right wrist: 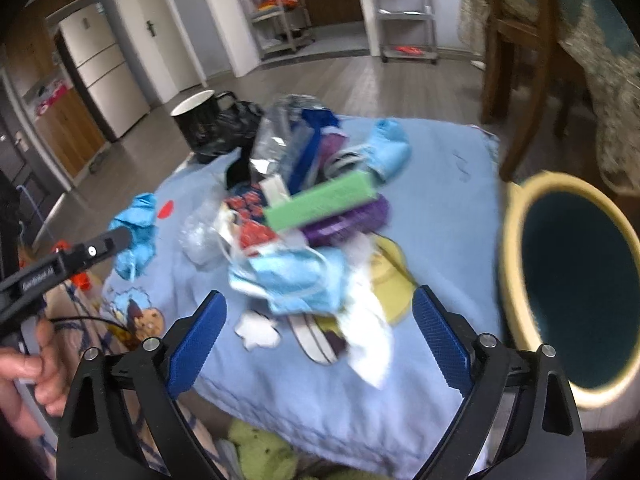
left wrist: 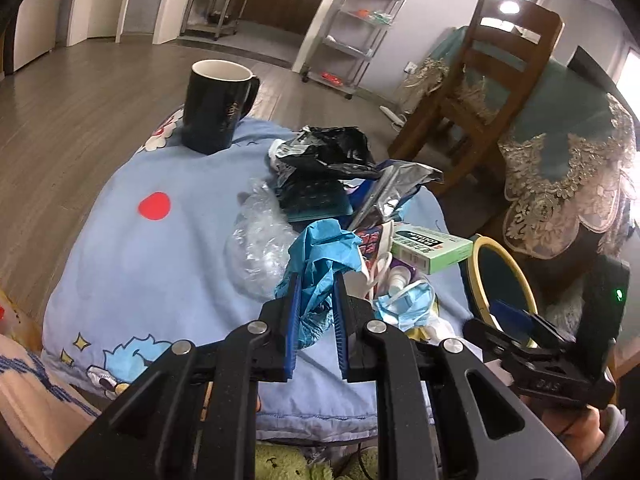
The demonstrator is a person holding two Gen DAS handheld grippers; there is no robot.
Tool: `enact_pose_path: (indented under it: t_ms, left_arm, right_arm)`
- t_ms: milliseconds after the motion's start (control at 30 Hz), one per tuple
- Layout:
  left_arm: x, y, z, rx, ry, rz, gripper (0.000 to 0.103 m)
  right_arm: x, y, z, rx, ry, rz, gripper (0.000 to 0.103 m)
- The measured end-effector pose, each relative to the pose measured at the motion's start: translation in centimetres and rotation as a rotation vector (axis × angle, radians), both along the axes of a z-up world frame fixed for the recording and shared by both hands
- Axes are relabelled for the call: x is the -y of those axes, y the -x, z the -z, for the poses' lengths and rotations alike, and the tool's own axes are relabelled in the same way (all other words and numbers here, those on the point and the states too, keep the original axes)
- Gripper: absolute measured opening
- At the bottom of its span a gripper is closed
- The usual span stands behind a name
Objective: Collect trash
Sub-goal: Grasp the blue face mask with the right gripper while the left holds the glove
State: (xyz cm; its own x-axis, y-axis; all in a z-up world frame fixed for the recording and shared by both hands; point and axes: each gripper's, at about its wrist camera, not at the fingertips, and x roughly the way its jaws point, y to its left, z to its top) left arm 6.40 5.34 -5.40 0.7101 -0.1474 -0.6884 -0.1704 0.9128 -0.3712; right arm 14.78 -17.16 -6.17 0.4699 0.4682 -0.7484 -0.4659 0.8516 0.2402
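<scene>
Blue glove was clamped in the left gripper, lower centre of frame, lifted off the blue cloth. Step in hand: carry to the bin, right edge. Right gripper was spread wide, nothing held, over the face mask. Green box and black mug sat nearby; right gripper likely crowded the bin path.

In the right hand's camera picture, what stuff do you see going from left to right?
Left gripper pinching a blue glove → red dot on the blue cloth → green box → round bin.
</scene>
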Motion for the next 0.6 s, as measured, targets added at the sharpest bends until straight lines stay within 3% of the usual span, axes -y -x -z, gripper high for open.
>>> enact_pose_path:
  t_ms: [200, 267, 300, 333, 600]
  left_arm:
    - [0.6, 0.0, 0.0, 0.011, -0.015, 0.029, 0.014]
    - [0.6, -0.1, 0.1, 0.009, -0.015, 0.032, 0.014]
    - [0.6, -0.1, 0.1, 0.009, -0.016, 0.034, 0.014]
    - [0.6, -0.1, 0.1, 0.010, -0.016, 0.037, 0.014]
    - [1.1, -0.3, 0.0, 0.016, -0.027, 0.053, 0.014]
  right_arm:
    - [-3.2, -1.8, 2.4, -0.031, 0.068, -0.020, 0.092]
    - [-3.5, -2.1, 3.2, -0.043, 0.089, -0.016, 0.080]
    - [-3.5, -2.1, 3.4, -0.049, 0.100, -0.014, 0.063]
    - [-3.5, -2.0, 3.5, -0.053, 0.104, -0.015, 0.054]
    - [-1.9, -0.3, 1.6, -0.017, 0.040, -0.027, 0.022]
